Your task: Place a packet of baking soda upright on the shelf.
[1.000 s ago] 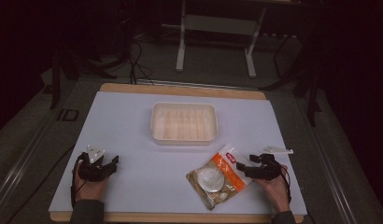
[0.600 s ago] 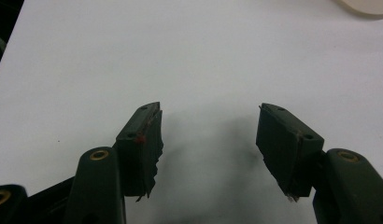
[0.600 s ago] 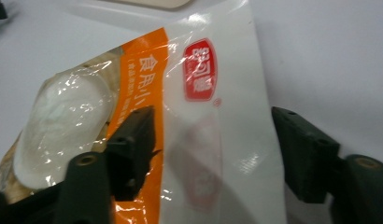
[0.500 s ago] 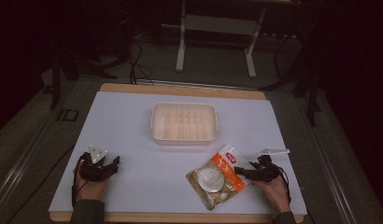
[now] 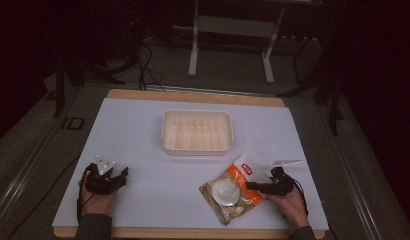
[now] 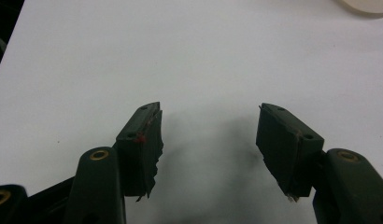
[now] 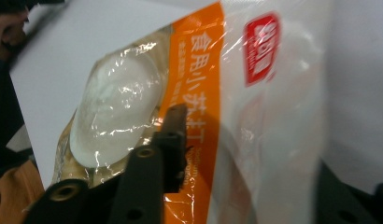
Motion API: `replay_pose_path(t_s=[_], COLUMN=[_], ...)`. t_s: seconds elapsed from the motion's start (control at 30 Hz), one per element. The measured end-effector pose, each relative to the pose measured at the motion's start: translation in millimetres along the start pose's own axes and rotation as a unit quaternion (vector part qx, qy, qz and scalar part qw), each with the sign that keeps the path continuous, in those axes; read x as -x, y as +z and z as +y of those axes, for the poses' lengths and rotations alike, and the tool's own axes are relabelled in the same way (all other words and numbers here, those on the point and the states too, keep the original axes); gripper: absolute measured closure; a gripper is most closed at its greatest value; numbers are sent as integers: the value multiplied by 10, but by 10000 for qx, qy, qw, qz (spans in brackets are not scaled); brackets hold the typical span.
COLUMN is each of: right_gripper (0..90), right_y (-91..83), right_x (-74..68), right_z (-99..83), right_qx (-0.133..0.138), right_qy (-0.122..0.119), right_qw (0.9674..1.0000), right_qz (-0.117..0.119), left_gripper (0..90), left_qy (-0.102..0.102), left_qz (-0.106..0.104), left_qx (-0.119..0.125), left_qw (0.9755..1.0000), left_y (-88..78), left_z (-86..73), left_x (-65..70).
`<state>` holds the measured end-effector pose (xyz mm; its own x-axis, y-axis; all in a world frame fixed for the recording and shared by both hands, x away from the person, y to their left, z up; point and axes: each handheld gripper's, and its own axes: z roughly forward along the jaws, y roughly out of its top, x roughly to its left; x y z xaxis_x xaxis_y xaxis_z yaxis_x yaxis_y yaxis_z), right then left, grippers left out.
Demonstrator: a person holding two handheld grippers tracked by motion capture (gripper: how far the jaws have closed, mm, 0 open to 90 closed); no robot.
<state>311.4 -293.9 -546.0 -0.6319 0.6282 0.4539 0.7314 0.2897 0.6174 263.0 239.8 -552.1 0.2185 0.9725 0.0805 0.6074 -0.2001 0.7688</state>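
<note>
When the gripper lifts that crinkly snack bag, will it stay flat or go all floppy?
Probably floppy: the bag is thin, shiny, wrinkled film, so its free end would likely sag. The round white lump inside may slide and pull it lopsided. The glossy plastic looks slippery where the right gripper, whose jaws have just been closing, meets its edge.

One clear snack bag [image 5: 234, 192] and one white plastic tray [image 5: 197, 132] lie on the table [image 5: 143, 125]. Two grippers: left gripper [image 5: 109, 178], right gripper [image 5: 257, 186].
</note>
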Motion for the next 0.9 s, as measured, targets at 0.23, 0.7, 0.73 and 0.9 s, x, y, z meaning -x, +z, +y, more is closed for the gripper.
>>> replay_pose_path(t_s=[0.23,0.7,0.73,0.9], right_gripper=[894,900,900,900], right_y=[-19,-127,-136,-192], right_x=[-66,-228,-242,-348], right_z=[28,103,111,159], right_qx=[47,348,389,555], right_qy=[-127,-282,-307,-417], right_qw=[9999,9990,9988,9976], right_qz=[13,-32,-19,40], left_gripper=[406,406,406,405], left_qy=[-20,-38,-38,-40], left_qz=[4,5,8,10], left_qx=[21,47,47,55], left_qw=[10000,10000,10000,10000], left_y=[-4,-7,-7,-8], left_z=[-1,-3,-2,-3], left_x=[-4,-6,-6,-6])
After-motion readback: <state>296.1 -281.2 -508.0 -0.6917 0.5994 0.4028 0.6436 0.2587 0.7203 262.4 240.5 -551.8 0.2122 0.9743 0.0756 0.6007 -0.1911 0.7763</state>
